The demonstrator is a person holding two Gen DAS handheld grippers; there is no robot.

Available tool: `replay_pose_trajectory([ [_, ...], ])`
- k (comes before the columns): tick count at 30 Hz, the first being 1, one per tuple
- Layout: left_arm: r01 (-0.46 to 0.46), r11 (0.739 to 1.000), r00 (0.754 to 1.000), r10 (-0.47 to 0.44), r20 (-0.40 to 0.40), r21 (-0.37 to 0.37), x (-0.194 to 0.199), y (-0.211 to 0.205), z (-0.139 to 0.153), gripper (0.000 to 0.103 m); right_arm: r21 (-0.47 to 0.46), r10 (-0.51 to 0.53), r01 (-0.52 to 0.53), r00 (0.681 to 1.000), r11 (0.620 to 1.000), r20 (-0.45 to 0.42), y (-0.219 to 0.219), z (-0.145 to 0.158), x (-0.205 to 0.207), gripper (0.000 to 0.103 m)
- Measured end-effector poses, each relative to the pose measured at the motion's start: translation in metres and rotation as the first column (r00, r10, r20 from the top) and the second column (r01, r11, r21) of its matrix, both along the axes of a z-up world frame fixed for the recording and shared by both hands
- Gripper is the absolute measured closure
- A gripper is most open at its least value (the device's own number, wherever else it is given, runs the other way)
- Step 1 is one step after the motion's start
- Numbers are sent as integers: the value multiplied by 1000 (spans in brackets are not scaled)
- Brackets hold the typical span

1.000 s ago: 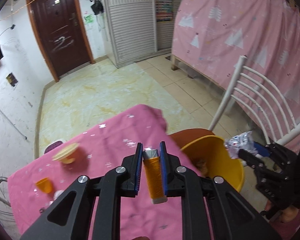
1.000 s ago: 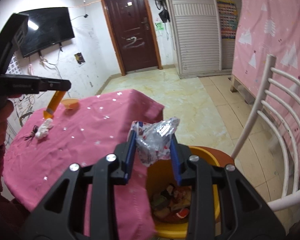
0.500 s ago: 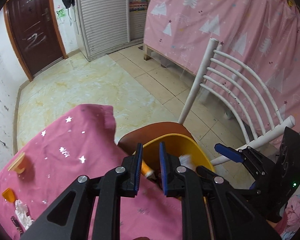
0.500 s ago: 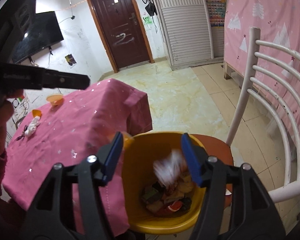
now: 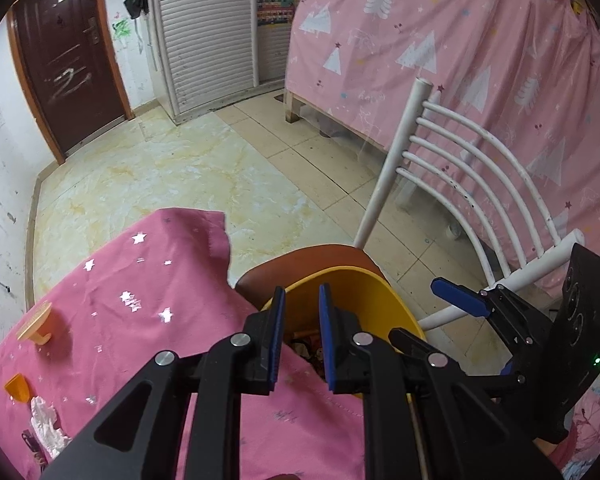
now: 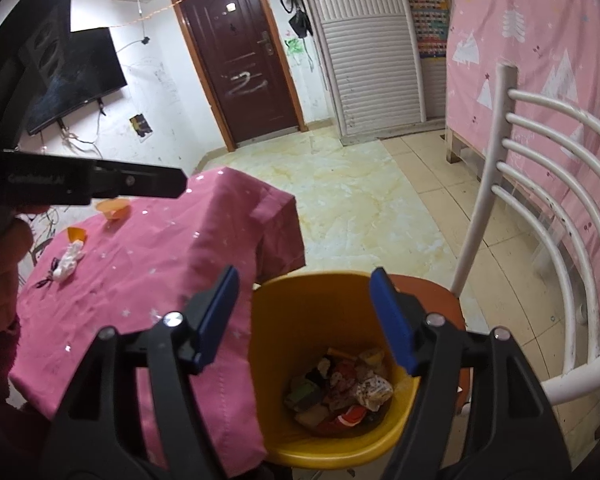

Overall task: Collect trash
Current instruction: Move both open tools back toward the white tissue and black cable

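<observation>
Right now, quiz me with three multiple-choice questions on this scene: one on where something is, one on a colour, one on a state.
1. Where does the yellow bin stand? A on the floor; B on the brown chair seat; C on the table.
2. What colour is the tablecloth? A blue; B pink; C green.
3. How do the jaws of the right gripper stand? A open and empty; B shut on a bottle; C shut on a tissue.
Answers: B, the seat shows beneath the bin's rim; B, it is pink with silver stars; A, the jaws have just been opening and nothing is between them, above the bin.
</observation>
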State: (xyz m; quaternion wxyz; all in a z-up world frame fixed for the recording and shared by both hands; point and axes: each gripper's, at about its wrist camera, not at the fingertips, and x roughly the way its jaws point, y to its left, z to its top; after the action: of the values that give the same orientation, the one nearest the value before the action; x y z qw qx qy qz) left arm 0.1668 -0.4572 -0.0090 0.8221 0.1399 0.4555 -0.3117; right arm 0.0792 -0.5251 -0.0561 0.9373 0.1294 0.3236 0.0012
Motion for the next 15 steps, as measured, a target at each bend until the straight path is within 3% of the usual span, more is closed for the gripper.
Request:
replay_pose_trajectory([
  [5,-53,999,999,53,11,-13,8,32,8,90,-16,38,-38,999,999,10,23,12,12,30],
  [11,-129,991,991,130,22,-33,22,85,16,68,-49,115,-114,993,992,11,66,26,34,23],
  [15,-180,983,983,181,32,-44,29,125,21,62,-69,174,-173,985,982,7,98,33,49,22],
])
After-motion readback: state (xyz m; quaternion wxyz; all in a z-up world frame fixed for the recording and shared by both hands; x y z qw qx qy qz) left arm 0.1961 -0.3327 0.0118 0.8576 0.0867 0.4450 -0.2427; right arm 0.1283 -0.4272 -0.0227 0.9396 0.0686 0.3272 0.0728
